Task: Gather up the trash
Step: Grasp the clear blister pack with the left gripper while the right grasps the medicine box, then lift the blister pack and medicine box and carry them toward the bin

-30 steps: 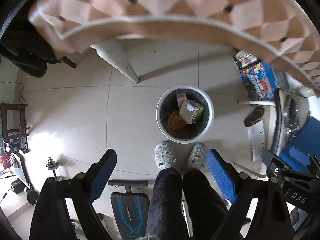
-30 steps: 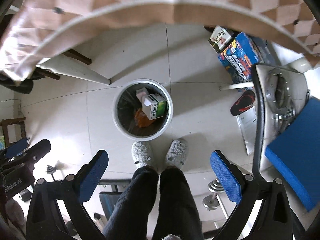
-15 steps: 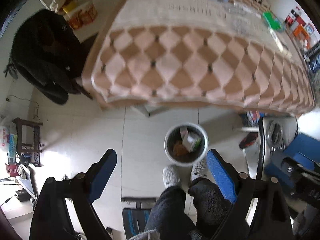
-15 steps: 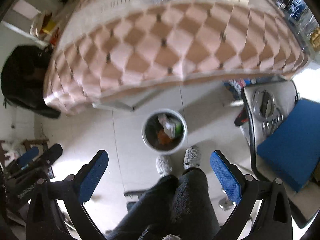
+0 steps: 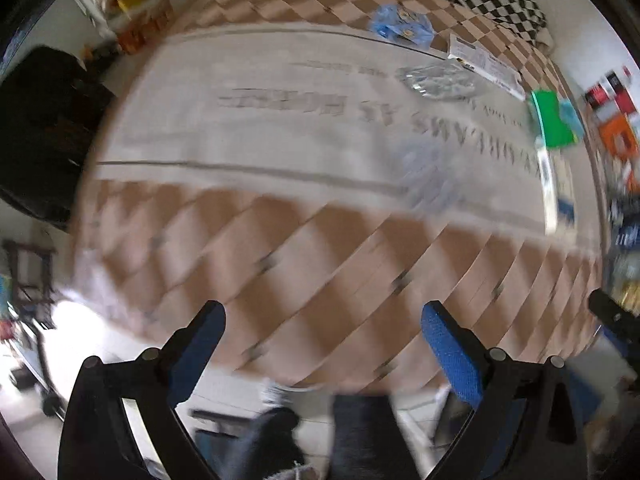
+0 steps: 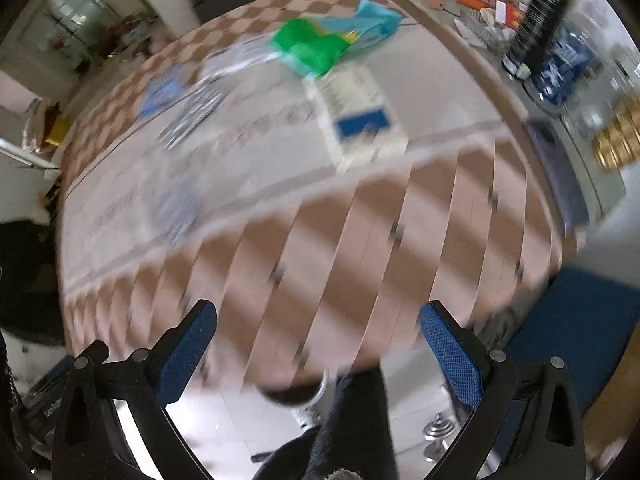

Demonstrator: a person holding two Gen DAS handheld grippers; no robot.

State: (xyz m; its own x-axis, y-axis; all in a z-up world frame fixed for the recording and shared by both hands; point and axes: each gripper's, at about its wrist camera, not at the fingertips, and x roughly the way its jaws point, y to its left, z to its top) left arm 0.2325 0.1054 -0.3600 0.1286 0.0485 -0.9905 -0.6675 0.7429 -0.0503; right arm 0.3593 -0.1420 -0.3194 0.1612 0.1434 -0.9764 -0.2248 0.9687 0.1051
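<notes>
Both views are motion-blurred. My left gripper [image 5: 322,344] is open and empty, held before the table edge. My right gripper [image 6: 316,344] is open and empty too. Trash lies on the checkered tablecloth [image 5: 320,264]: a clear plastic wrapper [image 5: 440,78], a blue bag [image 5: 400,26], a green packet [image 5: 554,118] and a white box with a blue patch [image 5: 558,188]. In the right wrist view the white box [image 6: 360,116] lies closest, with the green packet [image 6: 310,48] and a light blue bag [image 6: 374,22] behind it. The rim of the trash bin [image 6: 294,394] shows below the table edge.
A black chair [image 5: 44,132] stands at the table's left. A blue chair seat [image 6: 576,332] is at the right. Boxes, a dark bottle [image 6: 532,28] and gold items [image 6: 616,140] crowd the table's right side. The person's legs [image 6: 352,432] are below.
Both grippers have risen and tilted up from the floor bin to the tabletop. The bin has dropped nearly out of view. Both stay open.
</notes>
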